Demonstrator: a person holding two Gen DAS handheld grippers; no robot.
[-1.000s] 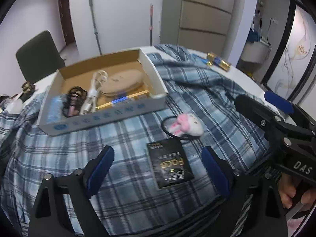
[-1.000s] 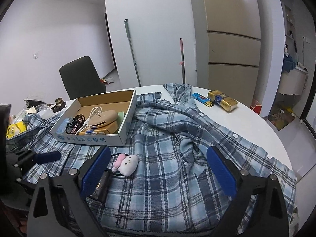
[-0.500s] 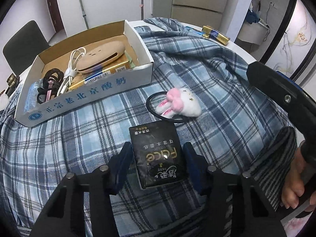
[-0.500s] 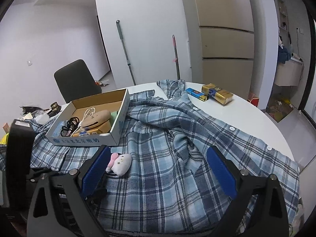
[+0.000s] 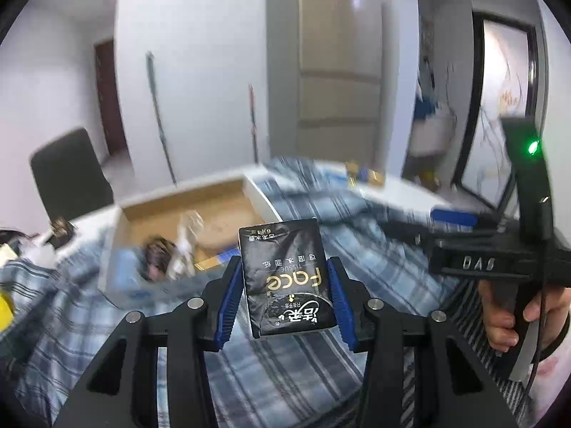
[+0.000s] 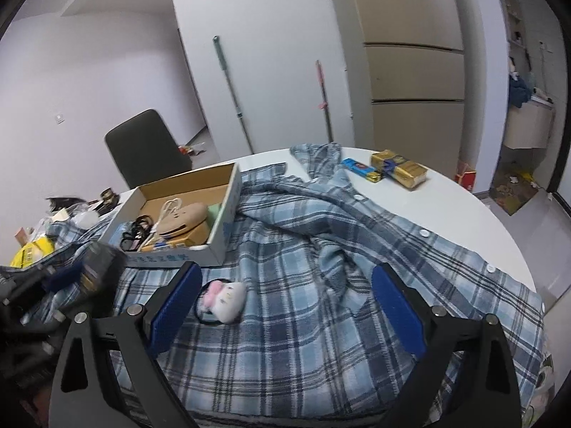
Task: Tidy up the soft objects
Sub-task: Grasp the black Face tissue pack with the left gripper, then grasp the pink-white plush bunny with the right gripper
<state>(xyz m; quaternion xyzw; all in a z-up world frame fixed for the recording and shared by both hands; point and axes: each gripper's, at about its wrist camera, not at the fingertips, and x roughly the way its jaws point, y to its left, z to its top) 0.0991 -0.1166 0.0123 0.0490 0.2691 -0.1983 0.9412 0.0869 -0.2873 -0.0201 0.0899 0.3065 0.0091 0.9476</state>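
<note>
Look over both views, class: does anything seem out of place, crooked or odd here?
Yes. A blue plaid shirt lies spread and rumpled across the white table like a cloth, with the cardboard box sitting on it. The black tissue pack is pinched in the left gripper, its print upside down in that gripper's view.

Black tissue pack (image 5: 285, 278), gold and white lettering. Gripper pads (image 6: 398, 312) blue, frames black. Shirt (image 6: 321, 267) blue, white and navy plaid, white buttons. Cardboard box (image 6: 225, 214) white outside with blue print, brown inside. Plush toy (image 6: 228, 296) white with pink, on a black band. Tabletop (image 6: 446, 199) white; gold packet (image 6: 399, 169) near its far edge.
</note>
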